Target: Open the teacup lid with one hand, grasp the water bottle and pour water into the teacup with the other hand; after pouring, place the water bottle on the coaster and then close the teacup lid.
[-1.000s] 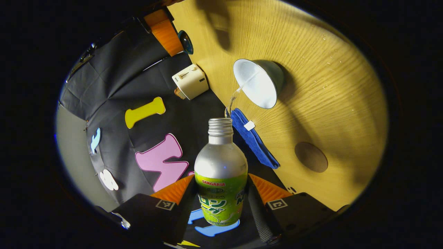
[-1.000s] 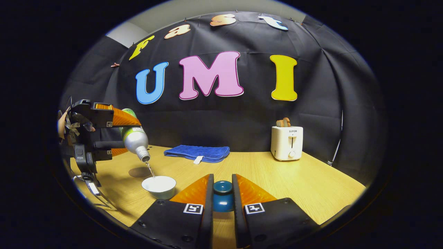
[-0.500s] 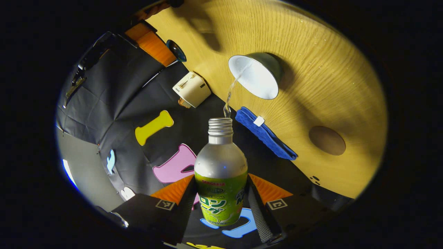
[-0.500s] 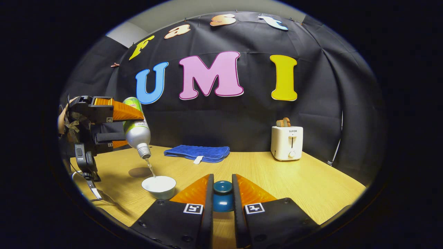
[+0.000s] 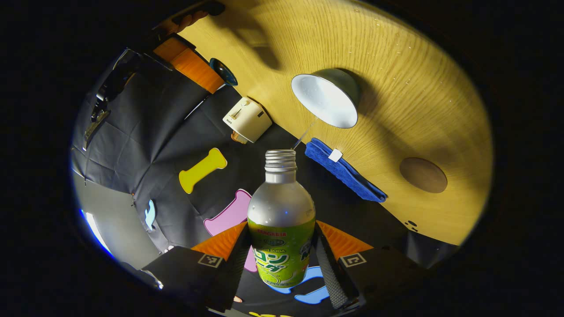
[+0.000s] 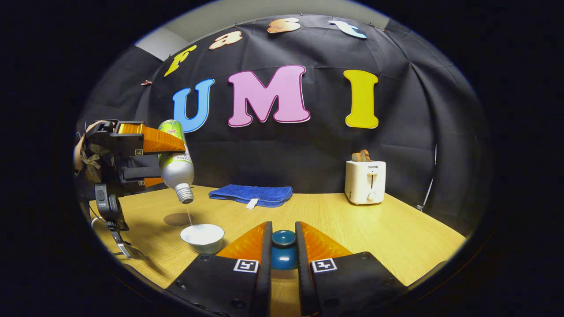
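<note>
Left gripper view: left gripper (image 5: 282,259) clamped on bottle (image 5: 281,220), neck tipped toward open cup (image 5: 326,99) on table (image 5: 418,101); thin stream — pouring step. Coaster (image 5: 423,175) near, beyond cloth (image 5: 343,169).

Right gripper view: right gripper (image 6: 282,253) closed on lid (image 6: 283,251), held above table beside cup. Next, judged: right bottle, set on coaster — then lid down.

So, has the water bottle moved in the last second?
Yes. In the right gripper view the bottle has swung more upright against the blue towel, with its mouth higher above the teacup.
</note>
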A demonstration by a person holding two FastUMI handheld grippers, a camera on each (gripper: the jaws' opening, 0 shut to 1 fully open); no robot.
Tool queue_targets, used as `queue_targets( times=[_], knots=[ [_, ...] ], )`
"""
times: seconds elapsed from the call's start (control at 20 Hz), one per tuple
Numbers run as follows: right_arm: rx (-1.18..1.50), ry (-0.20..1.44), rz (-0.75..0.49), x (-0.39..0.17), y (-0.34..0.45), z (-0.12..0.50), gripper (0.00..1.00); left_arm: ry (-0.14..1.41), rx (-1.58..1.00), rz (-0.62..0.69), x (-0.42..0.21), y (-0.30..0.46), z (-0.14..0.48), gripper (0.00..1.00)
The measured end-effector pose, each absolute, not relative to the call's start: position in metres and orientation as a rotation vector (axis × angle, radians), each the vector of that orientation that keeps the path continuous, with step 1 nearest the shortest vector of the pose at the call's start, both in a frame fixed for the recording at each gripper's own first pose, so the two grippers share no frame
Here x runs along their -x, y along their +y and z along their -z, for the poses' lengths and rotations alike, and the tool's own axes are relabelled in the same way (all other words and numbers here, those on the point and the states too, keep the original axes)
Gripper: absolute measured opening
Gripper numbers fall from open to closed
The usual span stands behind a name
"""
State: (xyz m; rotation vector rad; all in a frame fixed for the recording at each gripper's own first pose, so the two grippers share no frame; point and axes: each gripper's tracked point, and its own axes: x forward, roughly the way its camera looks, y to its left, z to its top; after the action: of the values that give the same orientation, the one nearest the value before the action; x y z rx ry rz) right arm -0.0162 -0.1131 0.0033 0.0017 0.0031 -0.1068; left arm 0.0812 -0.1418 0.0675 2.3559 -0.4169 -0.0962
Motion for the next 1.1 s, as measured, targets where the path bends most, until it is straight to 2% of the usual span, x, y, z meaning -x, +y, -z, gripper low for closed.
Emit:
queue_targets(
  times=[0.2,0.45,0.9,1.1],
  knots=[
    [-0.001,0.003,0.107,0.016,-0.113,-0.003,0.29,-0.343,-2.202,0.156,-0.085,-0.131,-0.054,0.81],
    [-0.001,0.002,0.109,0.016,-0.113,-0.003,0.29,-0.216,-1.865,0.218,-0.077,-0.120,-0.026,0.81],
    [0.000,0.001,0.116,0.015,-0.114,-0.003,0.29,-0.073,-1.117,0.313,-0.073,-0.119,0.018,0.80],
    [0.000,0.001,0.118,0.016,-0.114,-0.003,0.29,-0.047,-0.720,0.354,-0.075,-0.105,0.002,0.80]
  ],
)
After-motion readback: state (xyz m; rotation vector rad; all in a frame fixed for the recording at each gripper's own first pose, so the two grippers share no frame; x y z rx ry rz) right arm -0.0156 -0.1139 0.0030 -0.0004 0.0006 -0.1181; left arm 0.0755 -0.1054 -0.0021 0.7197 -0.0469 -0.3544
